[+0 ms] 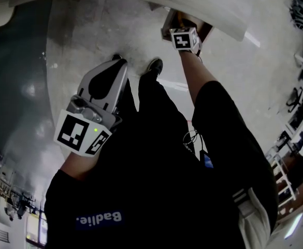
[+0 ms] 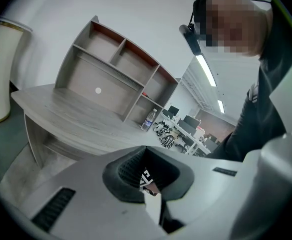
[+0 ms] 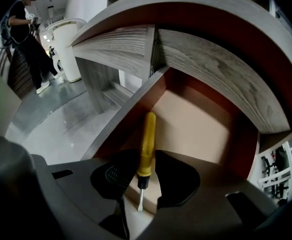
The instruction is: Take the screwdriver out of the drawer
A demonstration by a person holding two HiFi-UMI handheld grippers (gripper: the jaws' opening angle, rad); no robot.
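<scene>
The screwdriver (image 3: 146, 144) has a translucent yellow handle, a short black collar and a thin pale shaft. It sits inside the open drawer (image 3: 200, 129), over the drawer's pale bottom and close to its left wall. Its long axis runs near to far: the shaft tip points back toward the person and the rounded handle end points to the far end of the drawer, leaning a touch to the right.

The right tongs (image 3: 146, 166) are clenched on it, with a dark pad against either side of the lower handle, just above the collar. Whether the tool is lifted off the drawer bottom I cannot tell.

Only the right gripper view shows the tool, the drawer's reddish inner walls and the grey wood-grain front above. It also catches another person (image 3: 28, 39) standing far off to the left on the glossy floor.

From the head view, the right arm reaches down to the drawer and only the marker cube (image 1: 185, 38) shows there. The left tongs (image 1: 116, 65) hang low on the left, clenched on nothing.

The left gripper view looks up at a grey surface (image 2: 76, 116) carrying a shelf unit (image 2: 116, 69) and a water bottle (image 2: 146, 120).
</scene>
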